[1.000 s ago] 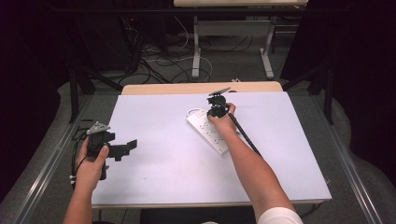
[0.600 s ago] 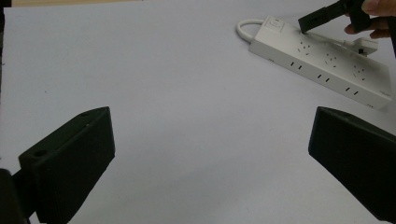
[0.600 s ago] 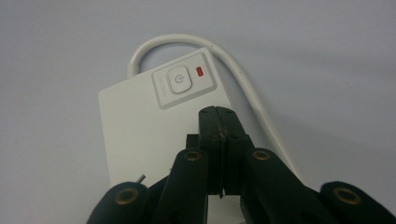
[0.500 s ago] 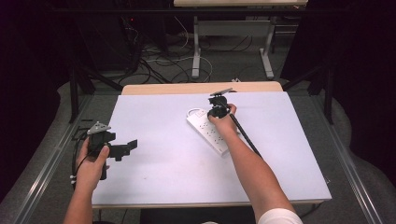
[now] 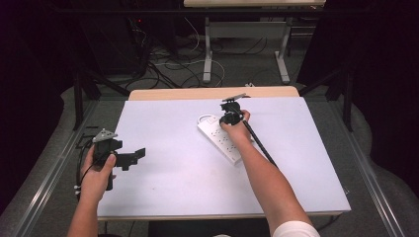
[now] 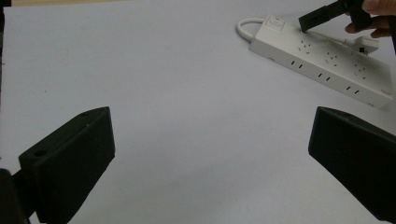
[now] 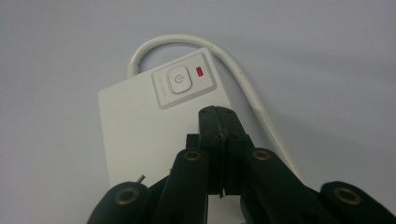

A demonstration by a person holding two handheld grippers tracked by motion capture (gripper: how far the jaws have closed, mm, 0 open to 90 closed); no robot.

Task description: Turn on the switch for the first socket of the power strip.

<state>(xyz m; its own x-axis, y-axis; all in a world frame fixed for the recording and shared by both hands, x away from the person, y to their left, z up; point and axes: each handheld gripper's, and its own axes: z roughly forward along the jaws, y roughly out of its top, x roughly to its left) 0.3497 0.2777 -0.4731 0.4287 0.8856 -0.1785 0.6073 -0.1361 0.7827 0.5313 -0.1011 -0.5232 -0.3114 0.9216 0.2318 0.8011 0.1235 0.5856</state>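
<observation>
Right claw (image 7: 219, 116), jaws shut and empty, hovers over the switch end of the strip (image 5: 225, 140), tips just short of the button (image 7: 173, 80). Red lamp (image 7: 199, 71) beside the button glows. Strip lies diagonally mid-desk (image 5: 163, 173), toward the far right. Step in hand, likely: pressing the button with closed tips. Next move calls for a short push forward and down, centred on the button. Left claw (image 5: 132, 157) gapes wide, idle at the desk's left edge. Strip: glossy white plastic slab; rounded cord (image 7: 243, 79) loops off its end; desk surface matte, pale.
</observation>
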